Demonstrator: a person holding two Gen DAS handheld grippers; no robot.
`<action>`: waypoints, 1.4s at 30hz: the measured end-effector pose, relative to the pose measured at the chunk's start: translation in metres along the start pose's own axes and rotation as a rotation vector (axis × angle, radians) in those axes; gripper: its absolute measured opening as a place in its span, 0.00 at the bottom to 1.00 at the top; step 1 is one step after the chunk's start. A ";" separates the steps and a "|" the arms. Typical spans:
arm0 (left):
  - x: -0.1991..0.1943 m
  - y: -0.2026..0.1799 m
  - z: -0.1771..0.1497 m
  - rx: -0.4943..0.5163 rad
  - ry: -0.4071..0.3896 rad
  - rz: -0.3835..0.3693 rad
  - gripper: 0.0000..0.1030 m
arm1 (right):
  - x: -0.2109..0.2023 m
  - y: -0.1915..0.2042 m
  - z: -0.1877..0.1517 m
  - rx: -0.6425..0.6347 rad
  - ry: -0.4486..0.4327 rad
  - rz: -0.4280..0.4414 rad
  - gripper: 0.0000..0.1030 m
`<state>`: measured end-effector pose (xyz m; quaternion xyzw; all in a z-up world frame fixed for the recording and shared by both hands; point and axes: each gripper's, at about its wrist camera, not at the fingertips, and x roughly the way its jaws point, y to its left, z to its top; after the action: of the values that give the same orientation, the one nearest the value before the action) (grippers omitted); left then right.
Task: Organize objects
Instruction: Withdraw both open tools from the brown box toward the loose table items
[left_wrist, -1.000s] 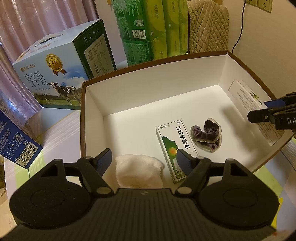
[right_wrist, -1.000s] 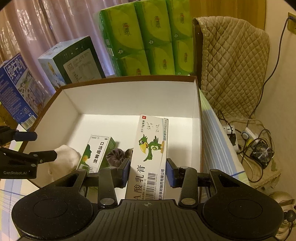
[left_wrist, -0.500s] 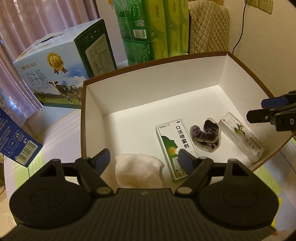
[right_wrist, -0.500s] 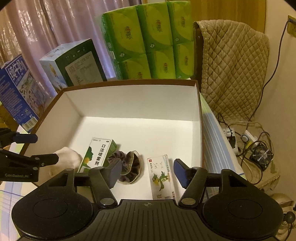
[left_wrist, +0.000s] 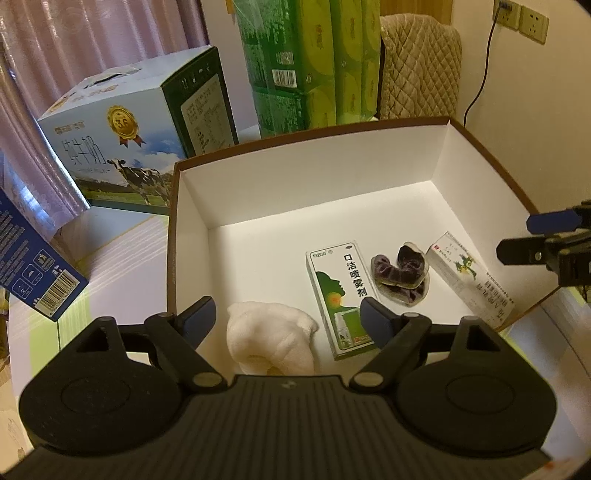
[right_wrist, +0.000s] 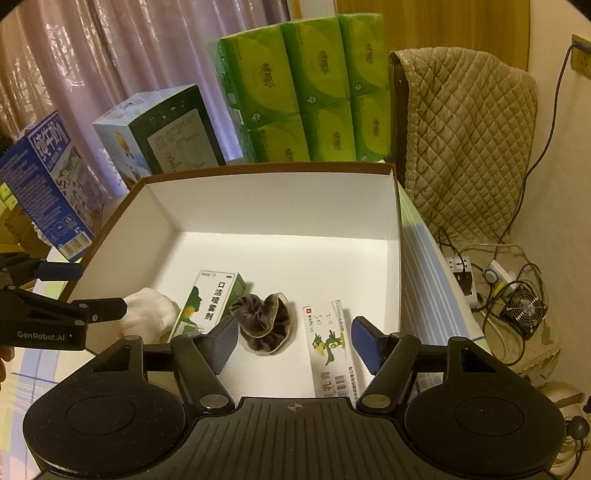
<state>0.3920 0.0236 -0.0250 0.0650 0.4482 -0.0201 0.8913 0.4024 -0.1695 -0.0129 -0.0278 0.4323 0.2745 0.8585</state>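
White and brown-rimmed, the shallow cardboard box (left_wrist: 177, 229) on the table is the thing everything else is gathered into. Nearest its front wall, toward the left corner, lies a crumpled white cloth (left_wrist: 271, 341), and the left gripper (left_wrist: 286, 317) hovers just above it with its fingers spread wide and nothing between them. Just right of the cloth sits a green-and-white spray carton (left_wrist: 338, 295), lying flat with its printed face up. Beside that is a dark purple velvet scrunchie (right_wrist: 264, 323), and next along, close to the box's right wall, a slim white ointment carton with a green parrot (right_wrist: 330, 350). The right gripper (right_wrist: 291, 345) hangs over the front rim above that parrot carton, fingers wide apart and empty, so I judge the carton has been set down and let go. The four items lie in a row along the front of the box, which looks like deliberate side-by-side packing that leaves the back half of the floor bare. Beyond the box's far wall stand a blue milk carton with a cow (left_wrist: 125, 140) and a stack of green tissue packs (right_wrist: 306, 85).
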 end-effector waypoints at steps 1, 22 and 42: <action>-0.003 0.000 0.000 -0.005 -0.004 0.000 0.81 | -0.003 0.000 0.000 0.000 -0.004 0.002 0.63; -0.081 -0.014 -0.027 -0.080 -0.081 0.000 0.83 | -0.071 0.011 -0.033 -0.013 -0.074 0.097 0.63; -0.127 -0.028 -0.101 -0.161 -0.043 0.026 0.85 | -0.101 0.005 -0.099 -0.067 -0.012 0.158 0.63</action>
<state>0.2325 0.0067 0.0145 -0.0014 0.4284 0.0260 0.9032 0.2800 -0.2383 0.0024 -0.0207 0.4185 0.3558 0.8354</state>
